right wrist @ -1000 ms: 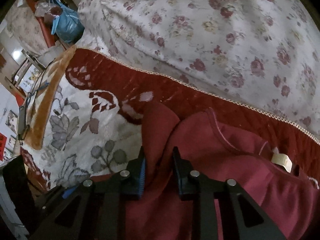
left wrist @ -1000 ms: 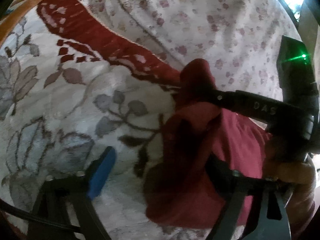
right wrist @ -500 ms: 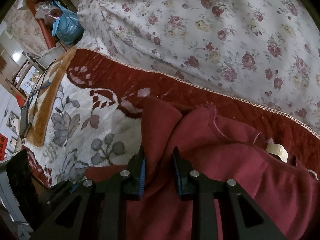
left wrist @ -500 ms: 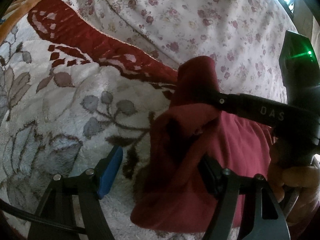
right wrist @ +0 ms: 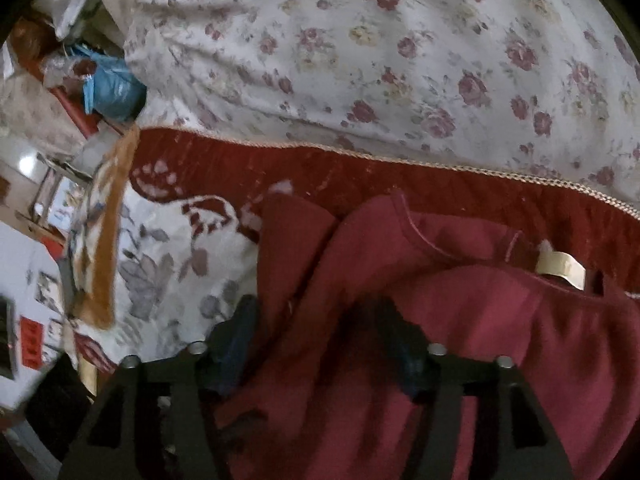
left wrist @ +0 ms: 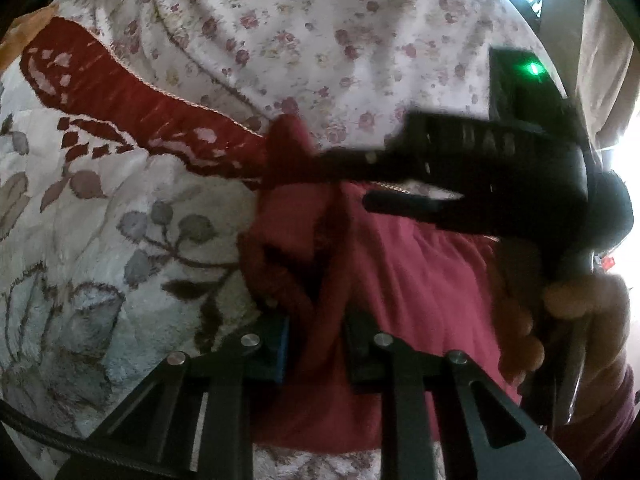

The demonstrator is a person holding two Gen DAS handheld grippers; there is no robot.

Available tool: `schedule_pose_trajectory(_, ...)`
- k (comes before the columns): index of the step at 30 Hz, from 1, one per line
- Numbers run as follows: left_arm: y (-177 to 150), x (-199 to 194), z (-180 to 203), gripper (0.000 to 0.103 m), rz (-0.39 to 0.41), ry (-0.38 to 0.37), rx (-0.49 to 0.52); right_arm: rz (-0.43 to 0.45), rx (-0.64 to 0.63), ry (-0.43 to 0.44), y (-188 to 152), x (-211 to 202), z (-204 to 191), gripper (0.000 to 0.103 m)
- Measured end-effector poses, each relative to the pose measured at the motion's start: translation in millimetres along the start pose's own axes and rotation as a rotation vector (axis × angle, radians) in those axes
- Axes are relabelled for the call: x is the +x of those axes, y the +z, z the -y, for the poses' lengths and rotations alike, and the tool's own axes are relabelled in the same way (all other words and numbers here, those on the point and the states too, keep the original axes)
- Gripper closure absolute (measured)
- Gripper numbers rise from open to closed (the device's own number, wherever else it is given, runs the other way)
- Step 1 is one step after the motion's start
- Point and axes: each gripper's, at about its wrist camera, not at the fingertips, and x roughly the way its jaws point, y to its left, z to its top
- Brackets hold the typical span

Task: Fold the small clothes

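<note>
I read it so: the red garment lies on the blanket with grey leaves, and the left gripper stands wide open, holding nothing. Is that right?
Not quite. The red garment does lie on the blanket with grey leaves, but the left gripper is shut and pinches a fold of the garment between its fingers. The left wrist view shows this.

Left wrist view: the maroon garment (left wrist: pixel 420 280) is faced closely from its sleeve side. Right wrist view: faced closely from above. The garment is shared.
</note>
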Motion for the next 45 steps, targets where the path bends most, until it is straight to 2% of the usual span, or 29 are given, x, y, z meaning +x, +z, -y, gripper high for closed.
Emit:
schedule_pose_trajectory(3, 0, 0, 1, 0.083, 0.002, -0.002, 0.004, -0.008, -0.012, -0.020, 5, 7, -11, 0.020)
schedule_pose_trajectory(8, -1, -1, 1, 0.083, 0.001, 0.000, 0.013, -0.078, -0.056, -0.041, 10, 38, -33, 0.020)
schedule_pose_trajectory(11, -2, 1, 0, 0.083, -0.007, 0.011, 0.013, -0.110, -0.118, -0.102, 12, 57, -41, 0.019)
schedule_pose_trajectory(13, -1, 3, 0, 0.083, -0.015, 0.023, 0.011, -0.091, -0.138, -0.117, 10, 59, -37, 0.020)
schedule_pose_trajectory(14, 0, 3, 0, 0.083, -0.018, 0.030, 0.009, -0.072, -0.142, -0.119, 8, 57, -33, 0.028)
schedule_pose_trajectory(15, 0, 4, -1, 0.083, -0.020, 0.035, 0.007, -0.062, -0.147, -0.125, 5, 55, -28, 0.041)
schedule_pose_trajectory(18, 0, 5, 0, 0.082, -0.022, 0.043, 0.006, -0.034, -0.148, -0.096, 1, 47, -17, 0.049)
schedule_pose_trajectory(23, 1, 10, -1, 0.070, -0.027, 0.073, 0.005, 0.013, -0.156, -0.087, -4, 35, -16, 0.051)
schedule_pose_trajectory(25, 0, 13, -4, 0.057, -0.034, 0.084, -0.004, 0.016, -0.151, -0.075, -6, 34, -17, 0.053)
schedule_pose_trajectory(26, 0, 14, -5, 0.042, -0.036, 0.088, -0.009, 0.018, -0.150, -0.070, -6, 33, -17, 0.054)
schedule_pose_trajectory(27, -1, 14, -6, 0.035, -0.029, 0.090, -0.016, 0.021, -0.148, -0.065, -7, 31, -17, 0.054)
schedule_pose_trajectory(35, -4, 25, -7, 0.035, -0.042, 0.148, 0.000, 0.033, -0.144, -0.047, -12, 19, -16, 0.068)
schedule_pose_trajectory(36, -4, 25, -5, 0.036, -0.041, 0.159, 0.010, 0.038, -0.141, -0.045, -13, 17, -16, 0.069)
schedule_pose_trajectory(38, -5, 24, -1, 0.049, -0.037, 0.162, 0.028, 0.049, -0.125, -0.036, -16, 14, -14, 0.071)
schedule_pose_trajectory(39, -6, 24, 1, 0.062, -0.042, 0.150, 0.033, 0.055, -0.118, -0.030, -17, 12, -13, 0.072)
schedule_pose_trajectory(40, -7, 23, 4, 0.069, -0.046, 0.141, 0.035, 0.059, -0.114, -0.026, -19, 11, -13, 0.072)
schedule_pose_trajectory(45, -12, 10, 21, 0.085, -0.025, 0.160, 0.077, 0.071, -0.115, -0.022, -26, -2, -10, 0.076)
